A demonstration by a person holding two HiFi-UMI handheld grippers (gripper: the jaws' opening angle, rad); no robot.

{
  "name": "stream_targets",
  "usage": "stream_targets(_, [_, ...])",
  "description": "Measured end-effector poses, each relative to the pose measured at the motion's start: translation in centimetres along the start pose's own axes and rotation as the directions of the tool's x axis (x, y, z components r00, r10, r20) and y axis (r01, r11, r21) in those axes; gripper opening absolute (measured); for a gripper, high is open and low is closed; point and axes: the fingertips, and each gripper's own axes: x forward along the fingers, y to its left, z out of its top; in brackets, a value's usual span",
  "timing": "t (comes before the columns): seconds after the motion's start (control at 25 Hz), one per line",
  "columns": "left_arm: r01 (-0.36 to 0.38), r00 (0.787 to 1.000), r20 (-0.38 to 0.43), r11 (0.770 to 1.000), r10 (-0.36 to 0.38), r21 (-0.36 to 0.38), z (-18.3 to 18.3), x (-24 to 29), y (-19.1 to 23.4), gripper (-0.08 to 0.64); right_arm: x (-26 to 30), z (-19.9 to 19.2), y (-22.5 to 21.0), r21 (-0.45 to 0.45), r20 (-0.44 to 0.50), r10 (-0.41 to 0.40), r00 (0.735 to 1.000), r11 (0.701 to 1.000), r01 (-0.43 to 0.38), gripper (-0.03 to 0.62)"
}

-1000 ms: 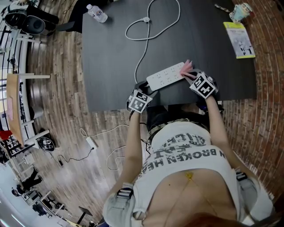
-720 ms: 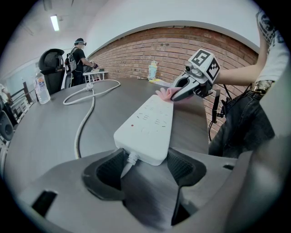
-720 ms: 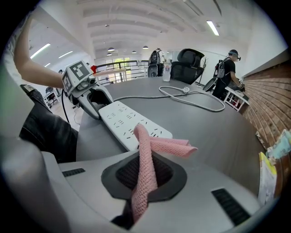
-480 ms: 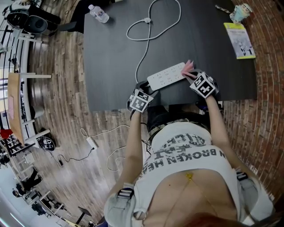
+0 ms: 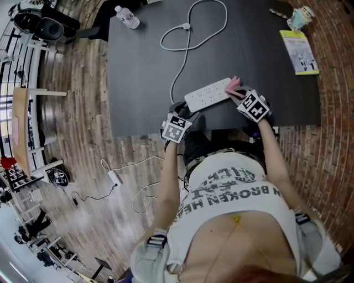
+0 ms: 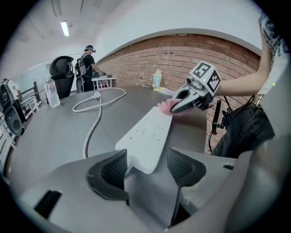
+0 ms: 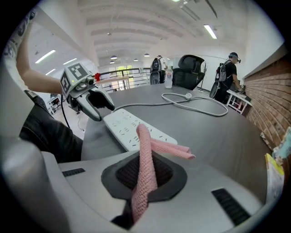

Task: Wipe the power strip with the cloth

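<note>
The left gripper (image 6: pixel 145 166) has its 2 jaws wide apart, astride the near end of the white power strip (image 6: pixel 148 136); the strip's corner sits close against the left pad, though I cannot tell whether they touch; a clear gap shows at the right pad, so nothing is pinched. From this gripper the strip runs straight ahead, flat on the dark table (image 5: pixel 144 72), to the right gripper (image 7: pixel 144 175) at its far end.

The right gripper's 2 jaws are closed on a pink cloth (image 7: pixel 146 154); the cloth rises from between them as a rolled band, and its free end folds over just ahead of the jaws, lying on the nearest end of the strip. Seen from this gripper, the strip stretches ahead and to the left, with the left gripper at its other end.

A white cord (image 5: pixel 178 66) leaves the strip beside the left gripper; it runs ahead of that gripper and curls into 1 loop well beyond both.

A water bottle (image 5: pixel 126 16) lies far ahead and left of the left gripper; a booklet (image 5: pixel 299 50) and a cup (image 5: pixel 301 15) sit well ahead and right of the right gripper.
</note>
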Motion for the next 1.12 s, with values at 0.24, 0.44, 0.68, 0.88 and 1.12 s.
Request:
stream_targets(0.24, [-0.001, 0.989, 0.148, 0.999, -0.006, 0.047, 3.7, -1.3, -2.7, 0.219, -0.7, 1.5, 3.1, -0.207, 0.056, 0.110, 0.992, 0.974, -0.097, 0.017])
stream_targets(0.44, [-0.023, 0.968, 0.252, 0.998, 0.006, 0.063, 6.8, -2.5, -5.0, 0.021, -2.8, 3.6, 4.5, -0.229, 0.180, 0.180, 0.967, 0.964, -0.137, 0.017])
stream_targets(0.68, [-0.043, 0.925, 0.378, 0.999, 0.034, 0.014, 10.0, -4.4, -6.6, 0.008, -6.4, 6.6, 5.7, -0.256, 0.305, 0.210, 0.929, 0.958, -0.132, 0.017])
stream_targets(0.88, [-0.048, 0.868, 0.492, 0.997, 0.069, -0.056, 12.3, -7.5, -7.2, 0.008, -10.2, 9.4, 6.3, -0.188, 0.466, 0.185, 0.865, 0.976, -0.107, 0.015])
stream_targets(1.12, [-0.072, 0.811, 0.577, 0.995, 0.100, -0.071, 15.2, -10.7, -8.3, 0.008, -14.7, 11.9, 6.0, -0.062, 0.625, 0.096, 0.774, 0.995, -0.073, 0.017])
